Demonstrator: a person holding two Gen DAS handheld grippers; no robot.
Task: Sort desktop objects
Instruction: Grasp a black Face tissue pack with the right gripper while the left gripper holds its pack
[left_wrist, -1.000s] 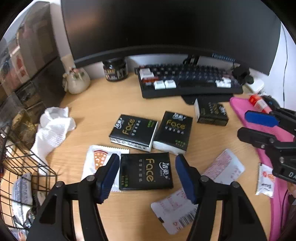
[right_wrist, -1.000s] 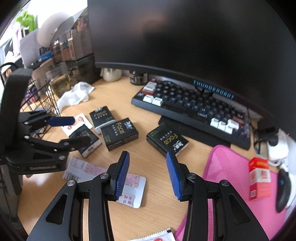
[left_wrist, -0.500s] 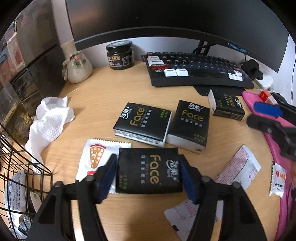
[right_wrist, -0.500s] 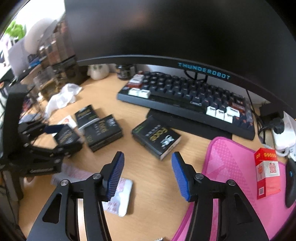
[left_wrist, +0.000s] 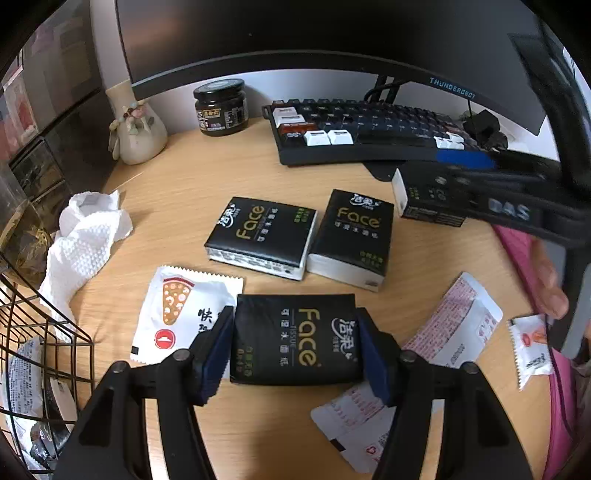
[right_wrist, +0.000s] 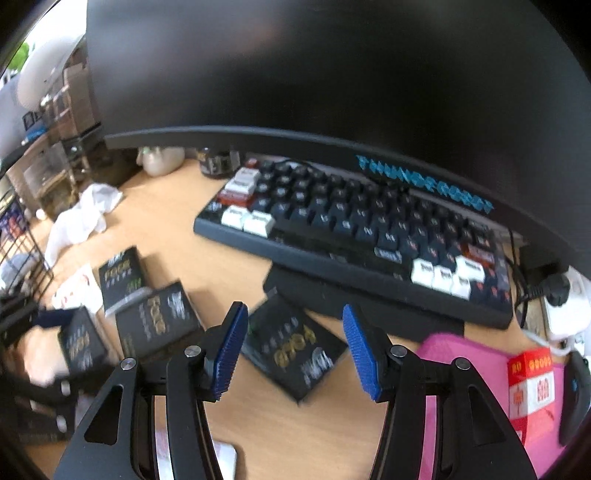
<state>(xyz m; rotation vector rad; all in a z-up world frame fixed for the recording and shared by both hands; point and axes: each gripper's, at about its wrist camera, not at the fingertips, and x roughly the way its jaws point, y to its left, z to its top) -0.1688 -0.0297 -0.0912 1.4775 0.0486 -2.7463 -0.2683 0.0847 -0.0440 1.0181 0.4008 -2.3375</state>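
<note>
In the left wrist view, the left gripper (left_wrist: 295, 345) is seen closed around a black tissue pack (left_wrist: 295, 338) marked "Face", both blue pads pressed against the pack's short sides while it lies on the wooden desk (left_wrist: 207, 184). A white pizza sachet (left_wrist: 177, 314) lies partly under the left finger, and two more black tissue packs (left_wrist: 262, 236) (left_wrist: 352, 236) lie side by side just beyond the held one. A fourth pack (left_wrist: 424, 203) is seen farther right, in front of the keyboard (left_wrist: 362, 136), with the right gripper's dark frame blurred across it. Crumpled white paper (left_wrist: 81, 240) lies at the left near a wire basket (left_wrist: 33, 339), and printed receipts (left_wrist: 454, 325) lie to the right of the held pack. A dark jar (left_wrist: 221, 107) and a pale vase (left_wrist: 135, 129) stand under the monitor (left_wrist: 314, 37). In the right wrist view, which is blurred, the right gripper (right_wrist: 295, 350) is seen spread, its jaws having just been opening, with nothing pressed between the pads; a lone black tissue pack (right_wrist: 295, 350) lies on the desk beyond and between the fingers, just in front of the keyboard (right_wrist: 351, 236). A pink mat (right_wrist: 480, 387) with a red box (right_wrist: 532, 384) on it is seen at the right, and the left gripper (right_wrist: 55, 325) with its pack (right_wrist: 81, 347) at the far left.
</note>
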